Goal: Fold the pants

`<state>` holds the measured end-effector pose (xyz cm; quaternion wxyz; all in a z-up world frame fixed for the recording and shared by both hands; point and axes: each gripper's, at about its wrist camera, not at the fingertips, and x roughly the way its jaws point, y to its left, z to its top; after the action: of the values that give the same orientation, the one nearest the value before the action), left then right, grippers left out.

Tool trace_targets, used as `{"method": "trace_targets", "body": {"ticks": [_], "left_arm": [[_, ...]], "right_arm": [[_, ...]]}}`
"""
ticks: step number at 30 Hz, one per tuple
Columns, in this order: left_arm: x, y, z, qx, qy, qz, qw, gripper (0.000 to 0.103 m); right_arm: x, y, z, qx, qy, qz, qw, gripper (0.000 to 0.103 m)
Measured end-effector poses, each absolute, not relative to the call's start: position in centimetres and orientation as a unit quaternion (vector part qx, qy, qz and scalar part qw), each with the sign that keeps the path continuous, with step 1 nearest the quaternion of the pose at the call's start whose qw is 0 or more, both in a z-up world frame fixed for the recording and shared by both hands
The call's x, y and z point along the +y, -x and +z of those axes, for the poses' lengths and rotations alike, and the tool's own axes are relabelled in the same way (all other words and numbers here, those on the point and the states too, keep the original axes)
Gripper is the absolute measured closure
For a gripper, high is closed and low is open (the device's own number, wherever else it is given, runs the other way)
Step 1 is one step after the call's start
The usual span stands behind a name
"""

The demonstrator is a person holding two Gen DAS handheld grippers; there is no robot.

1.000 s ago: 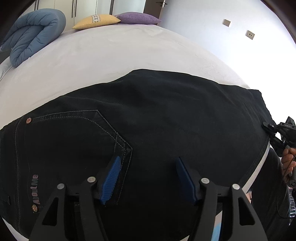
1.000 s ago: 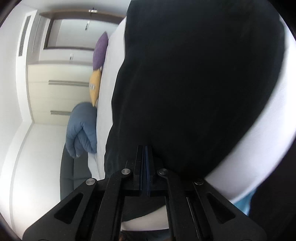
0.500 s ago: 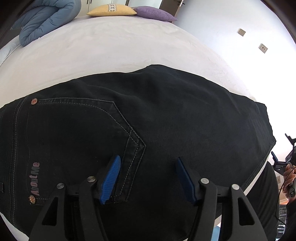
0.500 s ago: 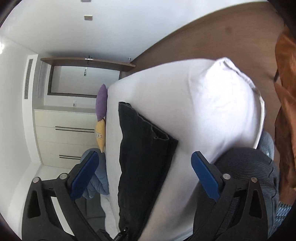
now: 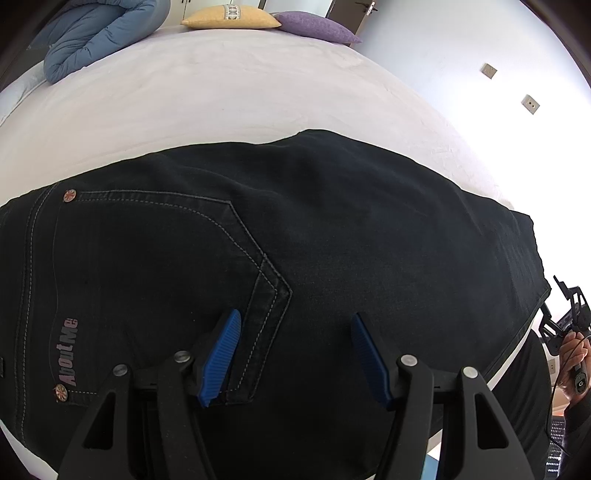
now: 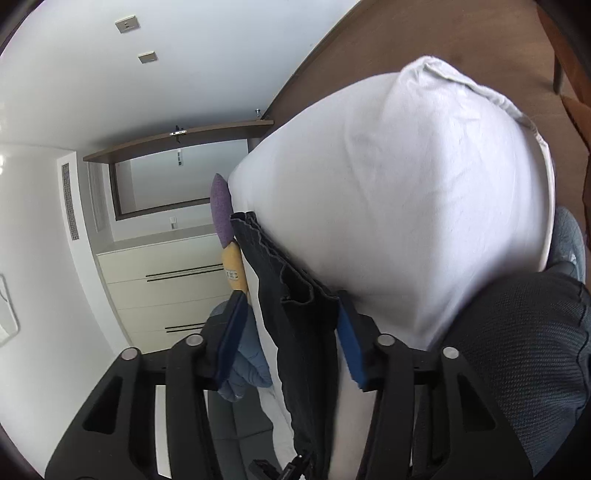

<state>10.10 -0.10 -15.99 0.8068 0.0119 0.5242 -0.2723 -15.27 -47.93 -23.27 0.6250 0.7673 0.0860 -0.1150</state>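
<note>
Black jeans (image 5: 332, 240) lie folded flat on the white bed (image 5: 221, 96), back pocket up, waistband at the left. My left gripper (image 5: 295, 354) is open and empty, hovering just above the seat near the pocket's point. In the right wrist view the jeans' stacked leg hems (image 6: 284, 280) show edge-on at the bed's near edge. My right gripper (image 6: 288, 332) is open, its blue pads on either side of the hem end; no pad clamps the cloth. It also shows in the left wrist view (image 5: 569, 317), held by a hand off the bed's right edge.
A rolled blue duvet (image 5: 92, 33), a yellow pillow (image 5: 232, 16) and a purple pillow (image 5: 317, 26) lie at the bed's far end. A white wall with sockets (image 5: 489, 70) stands to the right. The person's dark-clad leg (image 6: 517, 350) is beside the bed corner (image 6: 443, 166).
My right gripper was shut on the jeans a second ago, then opened wide and pulled back off the bed; now it has narrowed around the hem end. The left gripper barely moved.
</note>
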Motion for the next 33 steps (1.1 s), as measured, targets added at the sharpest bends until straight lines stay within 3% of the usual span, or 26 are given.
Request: {"method": "trace_targets", "body": {"ticks": [5,11,13,22,28,31,33], "left_arm": [[-0.3,-9.9,-16.1,0.523,-0.015,-0.271,0.808,0.039],[-0.4,-9.8,-16.0,0.523,-0.012,-0.273,0.807,0.039],[-0.4,-9.8,-16.0,0.524,-0.009,-0.274,0.807,0.039],[0.0,-9.6,-15.9,0.519,0.011,-0.279,0.808,0.039],[0.9,-9.8,-15.7,0.517,0.031,-0.285,0.806,0.039],[1.3,-9.9,-15.6,0.518,0.042,-0.286,0.805,0.039],[1.5,-9.9,-15.4,0.518,0.049,-0.283,0.806,0.039]], "right_arm": [[-47.5,13.6,-24.3,0.056,-0.779,-0.098,0.616,0.059],[-47.7,10.3,-26.1,0.044,-0.780,-0.109,0.614,0.085],[-47.7,9.6,-25.6,0.050,-0.772,-0.123,0.621,0.090],[-46.5,6.0,-18.1,0.123,-0.659,-0.181,0.720,0.093],[-40.3,-1.8,-10.0,0.231,-0.464,-0.167,0.839,0.093],[-30.4,-7.9,-7.2,0.340,-0.217,-0.128,0.906,0.094],[-24.4,-10.4,-8.9,0.401,-0.107,-0.110,0.903,0.094]]}}
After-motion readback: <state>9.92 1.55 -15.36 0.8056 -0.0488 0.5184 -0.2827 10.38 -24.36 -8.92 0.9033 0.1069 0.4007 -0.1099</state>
